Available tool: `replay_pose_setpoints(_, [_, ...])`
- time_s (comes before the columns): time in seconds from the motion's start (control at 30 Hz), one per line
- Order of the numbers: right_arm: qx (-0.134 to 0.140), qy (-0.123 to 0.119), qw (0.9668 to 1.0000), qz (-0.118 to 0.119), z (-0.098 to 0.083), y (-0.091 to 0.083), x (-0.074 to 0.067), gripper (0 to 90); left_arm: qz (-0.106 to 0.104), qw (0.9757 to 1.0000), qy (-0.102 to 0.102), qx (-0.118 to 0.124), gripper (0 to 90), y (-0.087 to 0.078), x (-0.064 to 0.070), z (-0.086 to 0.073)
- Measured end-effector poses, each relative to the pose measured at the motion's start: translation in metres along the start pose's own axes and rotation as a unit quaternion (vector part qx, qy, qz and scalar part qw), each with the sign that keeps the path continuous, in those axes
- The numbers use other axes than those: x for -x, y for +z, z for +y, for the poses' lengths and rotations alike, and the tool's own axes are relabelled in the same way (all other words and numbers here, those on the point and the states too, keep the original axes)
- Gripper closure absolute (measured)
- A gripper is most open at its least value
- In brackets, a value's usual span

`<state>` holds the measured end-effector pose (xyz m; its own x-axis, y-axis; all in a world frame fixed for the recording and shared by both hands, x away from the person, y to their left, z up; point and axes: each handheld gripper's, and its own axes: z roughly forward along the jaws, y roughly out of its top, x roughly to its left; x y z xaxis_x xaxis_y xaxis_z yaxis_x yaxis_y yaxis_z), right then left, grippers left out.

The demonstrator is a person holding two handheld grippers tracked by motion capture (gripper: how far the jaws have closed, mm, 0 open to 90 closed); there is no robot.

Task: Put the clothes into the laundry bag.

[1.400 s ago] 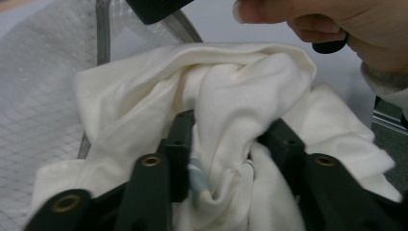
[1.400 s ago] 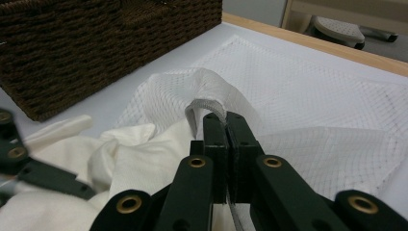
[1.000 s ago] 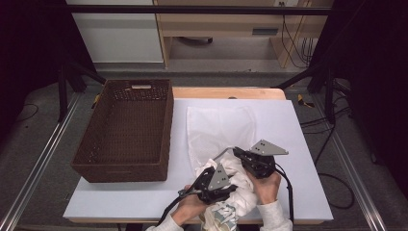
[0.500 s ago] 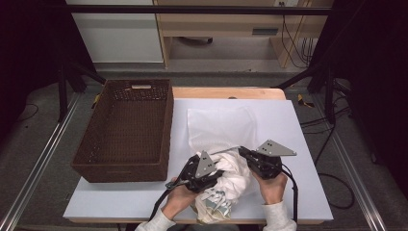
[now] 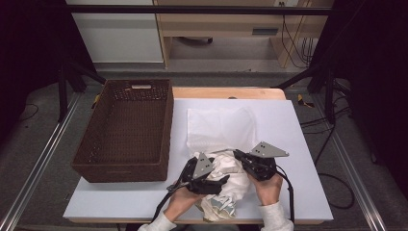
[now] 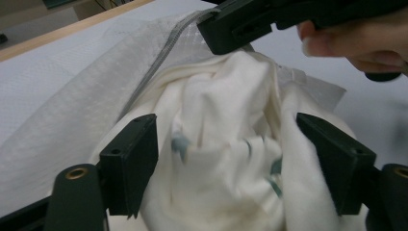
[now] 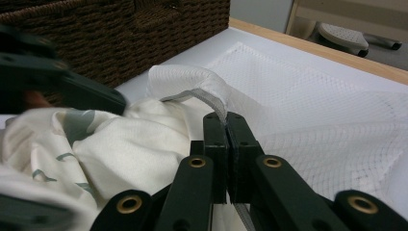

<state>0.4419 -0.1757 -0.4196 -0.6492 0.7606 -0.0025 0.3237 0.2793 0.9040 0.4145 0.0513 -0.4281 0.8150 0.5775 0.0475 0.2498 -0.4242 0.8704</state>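
Two grippers on one job at the near edge of the table (image 5: 298,144). My right gripper (image 7: 226,126) is clamped on the grey zipper edge (image 7: 202,96) of the white mesh bag (image 5: 219,127), jaws fully together with the trim pinched between the pads, bag mouth lifted off the surface. My left gripper (image 6: 240,159) has just been opening; jaws now stand wide on either side of the cream garment (image 6: 226,144), pads clear of the fabric, nothing pressed between them. The garment has pale green print and sits bunched at the bag mouth, part of it up against the zipper edge, the rest spilling toward the near table edge between my two hands in the high view. The bag itself lies flat toward the table centre, beyond both grippers. The brown wicker basket (image 5: 127,127) is at the left of the table, just beside the bag, apart from both grippers. In the left gripper view the right gripper's jaw tips show at the top, over the bag's zipper edge.
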Motion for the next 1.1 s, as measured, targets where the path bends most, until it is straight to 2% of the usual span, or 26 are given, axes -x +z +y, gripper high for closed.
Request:
replay_pose_setpoints(0.07, [0.0, 0.0, 1.0, -0.001, 0.0, -0.001, 0.0, 88.7, 0.004, 0.9999, 0.012, -0.004, 21.4, -0.015, 0.004, -0.004])
replay_pose_setpoints(0.17, [-0.001, 0.0, 1.0, -0.002, 0.0, -0.001, 0.001, 88.7, 0.005, 0.9998, 0.009, -0.015, 20.8, -0.021, 0.003, -0.012])
replay_pose_setpoints(0.23, [-0.002, 0.002, 1.0, -0.002, 0.0, -0.001, 0.0, 88.6, 0.008, 0.9997, 0.0, -0.022, 21.4, -0.014, 0.0, -0.019])
replay_pose_setpoints(0.3, [-0.004, 0.002, 1.0, 0.0, -0.001, 0.0, 0.0, 88.6, -0.014, 0.9988, -0.021, -0.042, 23.2, 0.003, -0.005, -0.027])
replay_pose_setpoints(0.37, [-0.004, 0.002, 1.0, 0.001, -0.001, 0.001, -0.001, 88.6, -0.024, 0.9985, -0.027, -0.041, 28.2, 0.014, -0.006, -0.031])
replay_pose_setpoints(0.4, [-0.005, 0.001, 1.0, 0.001, -0.001, 0.002, -0.001, 88.6, -0.022, 0.9988, -0.028, -0.034, 34.5, 0.016, -0.006, -0.031])
replay_pose_setpoints(0.47, [-0.007, 0.002, 1.0, 0.001, -0.001, 0.002, 0.0, 88.7, -0.02, 0.9992, -0.025, -0.026, 48.7, 0.014, -0.003, -0.028])
replay_pose_setpoints(0.53, [-0.006, 0.003, 1.0, 0.003, -0.001, 0.002, 0.0, 88.7, -0.017, 0.9997, -0.013, -0.009, 64.8, 0.008, 0.001, -0.024])
replay_pose_setpoints(0.6, [-0.004, 0.002, 1.0, 0.003, -0.001, 0.002, -0.001, 88.7, -0.016, 0.9998, -0.006, 0.007, 68.3, 0.003, 0.004, -0.019])
replay_pose_setpoints(0.7, [0.002, 0.004, 1.0, 0.004, 0.0, 0.0, 0.0, 88.7, -0.01, 0.9995, 0.006, 0.031, 70.4, -0.001, 0.007, -0.007])
replay_pose_setpoints(0.77, [0.009, 0.005, 0.9999, 0.003, 0.001, -0.002, 0.0, 88.7, -0.006, 0.9994, 0.012, 0.032, 70.8, 0.004, 0.007, 0.005])
replay_pose_setpoints(0.83, [0.017, 0.003, 0.9998, -0.003, 0.003, -0.007, 0.0, 88.8, -0.002, 0.9997, 0.017, 0.02, 70.7, 0.014, 0.006, 0.011])
replay_pose_setpoints(0.9, [0.022, 0.002, 0.9997, -0.005, 0.004, -0.009, 0.001, 88.7, 0.003, 0.9997, 0.024, 0.008, 70.4, 0.026, 0.004, 0.012])
replay_pose_setpoints(1.0, [0.029, 0.006, 0.9996, 0.003, 0.005, -0.013, 0.002, 88.7, 0.006, 0.9998, 0.017, -0.008, 67.4, 0.044, -0.002, 0.006])
replay_pose_setpoints(1.03, [0.029, 0.006, 0.9996, 0.005, 0.005, -0.013, 0.002, 88.8, 0.004, 0.9998, 0.012, -0.013, 65.2, 0.047, -0.004, 0.004])
replay_pose_setpoints(1.07, [0.026, 0.008, 0.9996, 0.007, 0.004, -0.012, 0.002, 88.7, 0.005, 0.9999, 0.007, -0.008, 62.0, 0.048, -0.004, 0.002])
replay_pose_setpoints(1.1, [0.02, 0.007, 0.9997, 0.008, 0.004, -0.01, 0.001, 88.8, 0.01, 0.9999, 0.011, -0.007, 58.0, 0.046, -0.004, 0.001])
